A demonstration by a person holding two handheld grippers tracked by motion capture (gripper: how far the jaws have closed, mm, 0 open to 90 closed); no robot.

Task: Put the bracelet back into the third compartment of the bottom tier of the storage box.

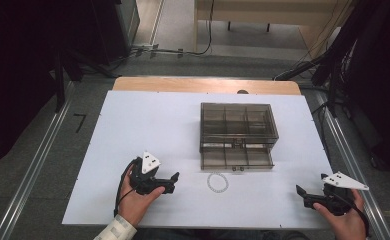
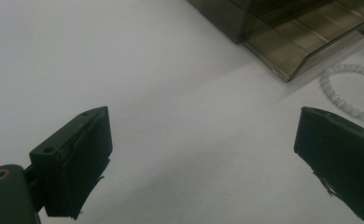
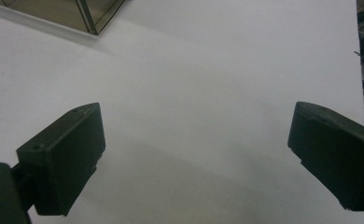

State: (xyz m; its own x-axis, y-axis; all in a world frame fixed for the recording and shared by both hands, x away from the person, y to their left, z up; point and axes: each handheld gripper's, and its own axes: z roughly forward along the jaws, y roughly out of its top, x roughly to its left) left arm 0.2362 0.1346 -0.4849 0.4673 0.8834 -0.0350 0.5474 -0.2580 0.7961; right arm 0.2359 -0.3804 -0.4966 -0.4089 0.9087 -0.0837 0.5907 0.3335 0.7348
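On the white table [image 1: 133,130], going left to right in the high view: left gripper [image 1: 170,181] sits low near the front edge, held in the person's left hand [image 1: 135,200], with a patterned sleeve cuff [image 1: 114,231] at the bottom edge. A grey three-cornered plate [image 1: 150,161] sits on top of it and a black cable [image 1: 120,182] loops round the hand. Jaws are spread wide with nothing between them; tips point right, toward the bead ring.

Left gripper view confirms it: left gripper [image 2: 203,154] jaws well apart over bare table [image 2: 124,70], bead bracelet [image 2: 343,91] just beyond the right-hand jaw, not touching it.

White bead bracelet [image 1: 217,182] lies flat on the table between the two grippers, nearer the left one, just in front of the box and apart from it.

Smoky transparent compartment box [image 1: 237,135] sits mid-table, lid closed, divider grid visible through the top, two small latches on the front face. Left gripper view shows its near corner [image 2: 287,37].

Right gripper [image 1: 300,192] is near the front right corner of the table, held in the right hand [image 1: 345,220], grey plate [image 1: 344,181] on top. Jaws point left.

Right gripper view: right gripper [image 3: 196,154] jaws spread wide, empty, bare table [image 3: 217,70] between them, box corner [image 3: 77,14] at top left, well off.
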